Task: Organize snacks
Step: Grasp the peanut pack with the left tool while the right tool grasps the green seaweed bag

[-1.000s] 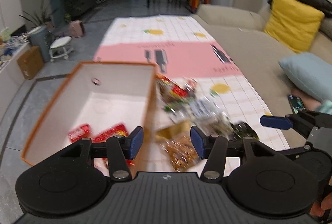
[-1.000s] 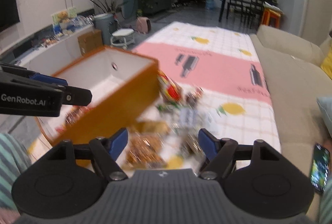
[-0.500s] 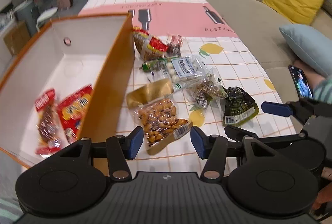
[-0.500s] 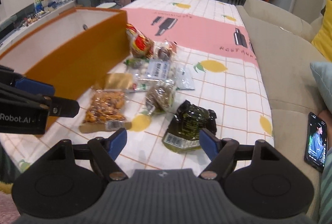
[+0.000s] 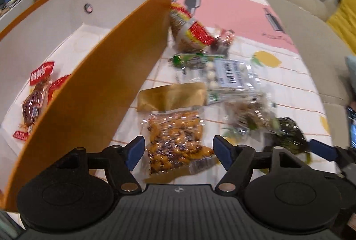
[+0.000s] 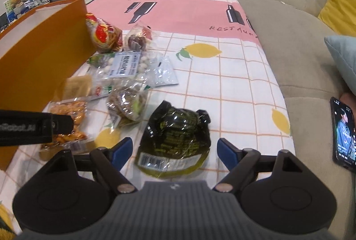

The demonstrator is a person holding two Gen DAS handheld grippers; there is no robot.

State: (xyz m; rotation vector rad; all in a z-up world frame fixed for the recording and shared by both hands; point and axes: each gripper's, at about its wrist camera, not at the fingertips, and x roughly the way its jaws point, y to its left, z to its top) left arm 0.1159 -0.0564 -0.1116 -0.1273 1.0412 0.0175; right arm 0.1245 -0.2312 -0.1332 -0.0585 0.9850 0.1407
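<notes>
Left gripper jaws just widened, straddling crinkly clear nut pack; right gripper likewise, over glossy dark-green pouch, nothing pinched.

My right gripper hangs over the dark green packet, jaws just widened and straddling it without touching; clear snack bags lie beside the orange box.

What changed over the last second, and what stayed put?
Both grippers came down toward the snacks, jaws just opening wider. The left gripper now frames the orange nut pack; the right gripper frames the dark green pack. Nothing is gripped. The snacks on the cloth and the red packs in the box have not moved.
</notes>
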